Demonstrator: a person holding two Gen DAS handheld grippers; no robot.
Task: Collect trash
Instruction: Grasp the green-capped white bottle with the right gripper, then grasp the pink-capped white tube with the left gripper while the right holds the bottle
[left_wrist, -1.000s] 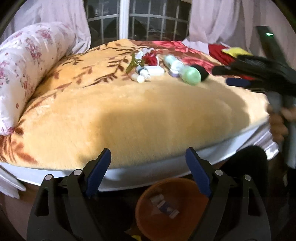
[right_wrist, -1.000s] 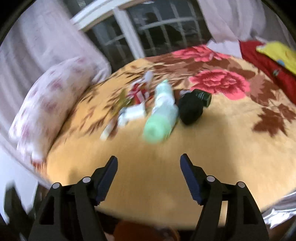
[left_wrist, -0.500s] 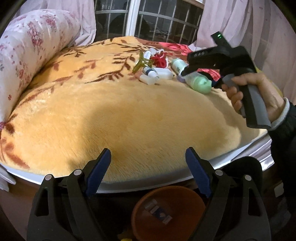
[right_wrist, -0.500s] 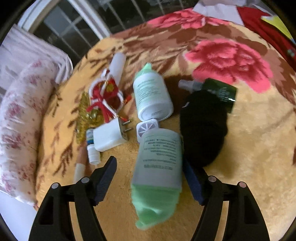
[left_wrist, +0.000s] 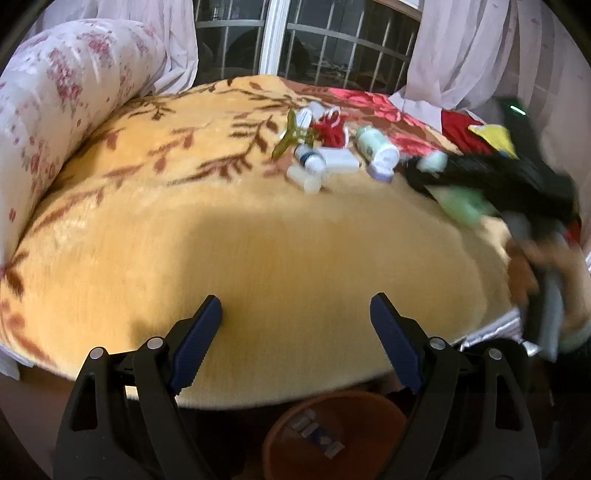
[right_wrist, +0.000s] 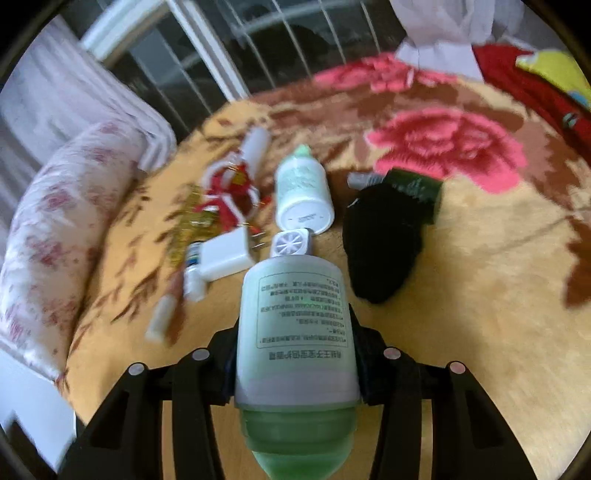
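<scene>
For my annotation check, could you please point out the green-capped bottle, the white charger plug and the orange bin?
green-capped bottle (right_wrist: 299, 325): right wrist view, printed label.
white charger plug (right_wrist: 225, 254): right wrist view, flat top face.
orange bin (left_wrist: 373, 406): left wrist view, far rim.

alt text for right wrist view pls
The right gripper is closing its jaws on a pale green bottle, label upward, over a yellow floral blanket. Beyond lie a white charger, white bottle and black bundle.

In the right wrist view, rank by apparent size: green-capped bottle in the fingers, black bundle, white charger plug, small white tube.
1. green-capped bottle, though nearness inflates it
2. black bundle
3. white charger plug
4. small white tube
</scene>
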